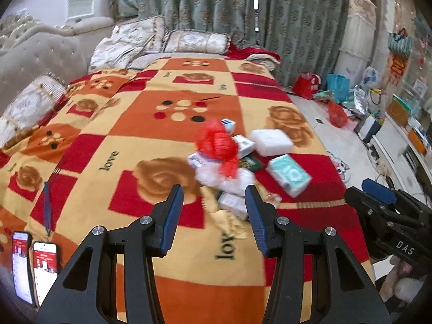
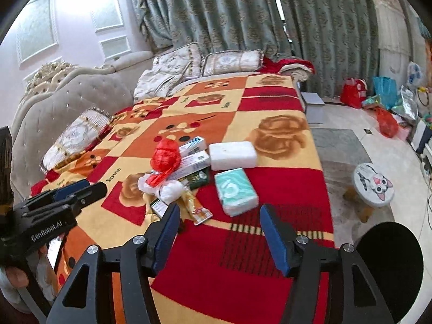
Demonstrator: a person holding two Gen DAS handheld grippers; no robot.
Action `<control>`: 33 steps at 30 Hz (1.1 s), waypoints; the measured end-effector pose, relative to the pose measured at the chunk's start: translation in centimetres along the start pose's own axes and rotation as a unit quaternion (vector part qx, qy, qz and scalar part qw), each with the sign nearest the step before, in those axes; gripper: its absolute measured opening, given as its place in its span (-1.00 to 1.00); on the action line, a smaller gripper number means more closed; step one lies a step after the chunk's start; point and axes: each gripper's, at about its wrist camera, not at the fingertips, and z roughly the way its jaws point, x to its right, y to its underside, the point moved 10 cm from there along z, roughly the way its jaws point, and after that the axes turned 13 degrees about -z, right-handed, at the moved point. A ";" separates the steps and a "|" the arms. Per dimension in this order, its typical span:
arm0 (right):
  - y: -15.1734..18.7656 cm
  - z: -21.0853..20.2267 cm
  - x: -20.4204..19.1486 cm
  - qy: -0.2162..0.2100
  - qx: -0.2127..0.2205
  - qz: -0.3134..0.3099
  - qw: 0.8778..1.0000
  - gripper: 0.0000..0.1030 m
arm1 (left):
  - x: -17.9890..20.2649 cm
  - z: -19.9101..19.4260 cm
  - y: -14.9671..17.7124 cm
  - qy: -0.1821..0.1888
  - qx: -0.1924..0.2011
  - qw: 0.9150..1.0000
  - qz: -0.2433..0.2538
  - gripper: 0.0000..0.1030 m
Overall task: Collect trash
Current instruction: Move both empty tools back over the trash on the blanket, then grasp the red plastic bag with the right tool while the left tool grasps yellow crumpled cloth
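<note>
The trash pile [image 1: 229, 159] — red bag, boxes, wrappers — is seen on the bed blanket [image 1: 129, 145] just ahead of the left gripper [image 1: 214, 197] and ahead-left of the right gripper [image 2: 220, 216], both held open and empty.

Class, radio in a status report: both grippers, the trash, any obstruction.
Left gripper open, empty. Right gripper open, empty. Trash pile with red plastic bag untouched on blanket. Nothing blocking.
</note>
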 end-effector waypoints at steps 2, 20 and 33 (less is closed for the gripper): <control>0.1 0.7 -0.4 -0.004 -0.006 -0.005 1.000 0.16 | -1.4 0.3 0.1 -0.006 -0.006 1.000 -0.005 -0.11; -1.6 7.8 -3.2 -0.076 -0.051 -0.023 0.995 0.17 | -5.4 4.2 0.5 -0.004 -0.062 0.997 -0.046 -0.11; -8.1 19.2 -7.2 -0.123 -0.082 -0.045 0.988 0.40 | -6.0 6.0 1.5 0.010 -0.090 0.994 -0.055 -0.07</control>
